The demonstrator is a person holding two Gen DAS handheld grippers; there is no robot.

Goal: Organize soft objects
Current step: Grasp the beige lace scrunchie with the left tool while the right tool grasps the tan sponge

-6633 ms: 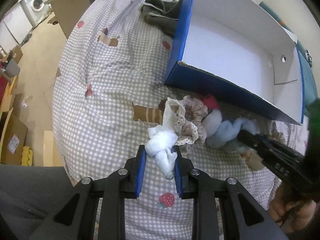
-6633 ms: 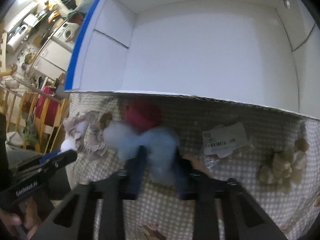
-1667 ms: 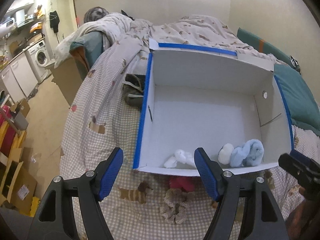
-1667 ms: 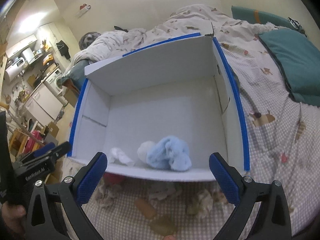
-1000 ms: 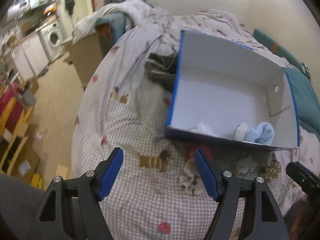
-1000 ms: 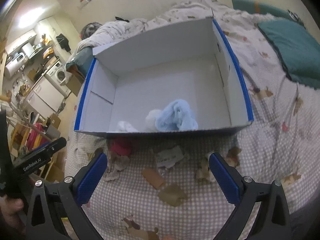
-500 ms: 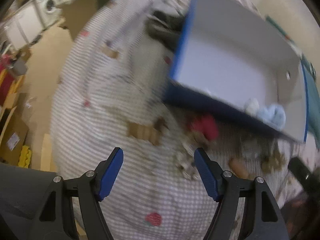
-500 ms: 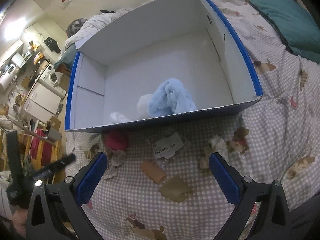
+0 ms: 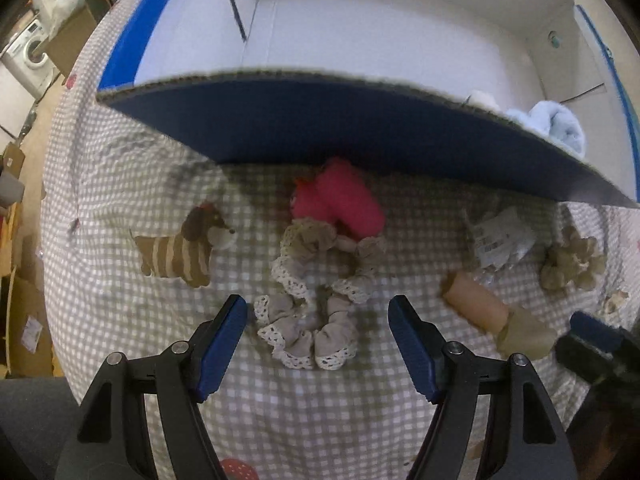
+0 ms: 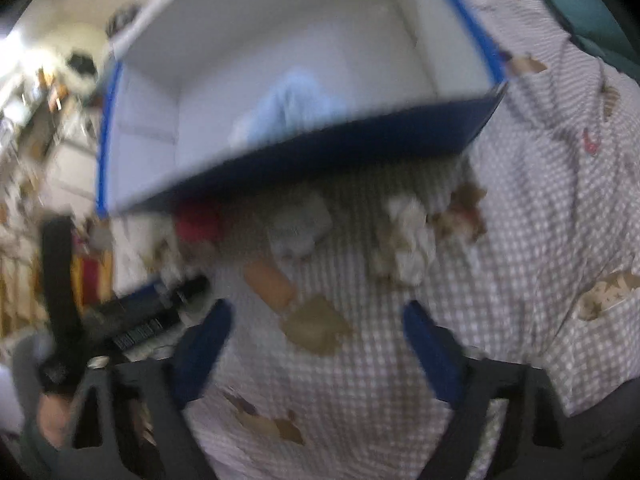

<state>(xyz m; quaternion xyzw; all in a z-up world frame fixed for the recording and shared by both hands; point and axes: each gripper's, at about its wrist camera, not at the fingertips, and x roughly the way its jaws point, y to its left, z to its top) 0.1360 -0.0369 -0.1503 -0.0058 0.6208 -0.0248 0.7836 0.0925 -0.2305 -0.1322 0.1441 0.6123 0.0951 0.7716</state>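
Left wrist view, sharp: my left fingers [image 9: 316,340] stand well open and grip nothing. Between their blue pads, low in the centre of the frame, lies a beige lace-edged scrunchie [image 9: 316,296] on the checked bed cover [image 9: 120,200]; the pads are apart from it on both sides. Touching the scrunchie's upper edge is a red soft toy [image 9: 344,204], which sits just below the dark blue outer wall of the box [image 9: 340,128] that crosses the upper half of the frame. Over that wall at the upper right shows a light blue soft cloth [image 9: 556,128] inside the box, with a bit of white beside it. At the right of the frame lie a clear packet with a label [image 9: 500,240], a tan roll [image 9: 476,308] touching an olive piece [image 9: 528,334], and a brownish frilly scrunchie [image 9: 572,264]. At the lower right edge the tip of my right gripper [image 9: 592,336] enters.

Right wrist view, blurred: my right fingers [image 10: 316,344] are closing, still wide apart, with nothing gripped. Just above and between them, in the centre of the frame, lie the tan roll [image 10: 270,280] and olive piece [image 10: 316,330]. This view alone shows the box's right end and the cover to its right, and my left gripper [image 10: 152,316] at the left edge. The beige scrunchie is not clear here.
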